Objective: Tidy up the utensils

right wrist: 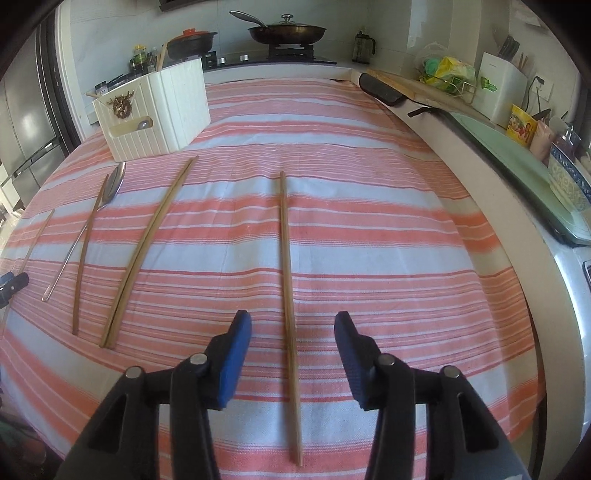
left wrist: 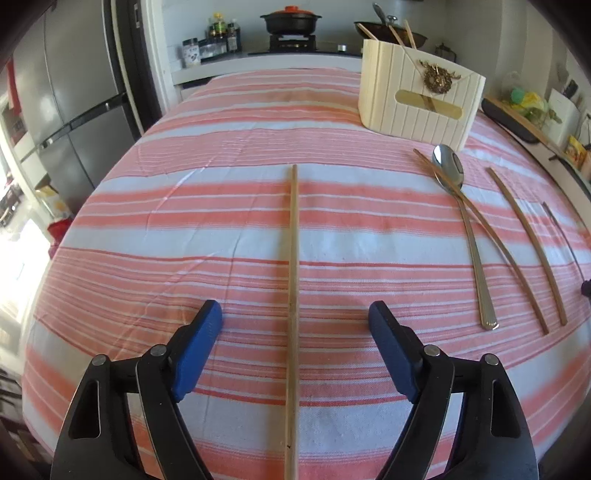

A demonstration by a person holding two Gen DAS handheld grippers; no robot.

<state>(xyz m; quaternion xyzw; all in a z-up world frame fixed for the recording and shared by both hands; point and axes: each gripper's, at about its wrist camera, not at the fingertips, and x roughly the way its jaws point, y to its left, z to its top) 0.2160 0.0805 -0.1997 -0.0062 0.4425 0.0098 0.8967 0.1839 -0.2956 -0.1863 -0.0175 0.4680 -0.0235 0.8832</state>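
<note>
A cream utensil holder (left wrist: 421, 99) stands at the far side of the striped cloth, with chopsticks in it; it also shows in the right wrist view (right wrist: 155, 110). My left gripper (left wrist: 295, 317) is open, its blue pads either side of a wooden chopstick (left wrist: 293, 277) lying lengthwise. My right gripper (right wrist: 293, 325) is open, straddling another chopstick (right wrist: 287, 258). A metal spoon (left wrist: 461, 218) and more chopsticks (left wrist: 524, 243) lie between the two; they also show in the right wrist view, spoon (right wrist: 107, 192) and a chopstick pair (right wrist: 147, 251).
The table is covered with a red and white striped cloth (left wrist: 221, 221). Behind it is a stove with a black pot (left wrist: 290, 22) and a pan (right wrist: 286, 31). A fridge (left wrist: 66, 92) stands left. A cluttered counter (right wrist: 517, 110) runs along the right.
</note>
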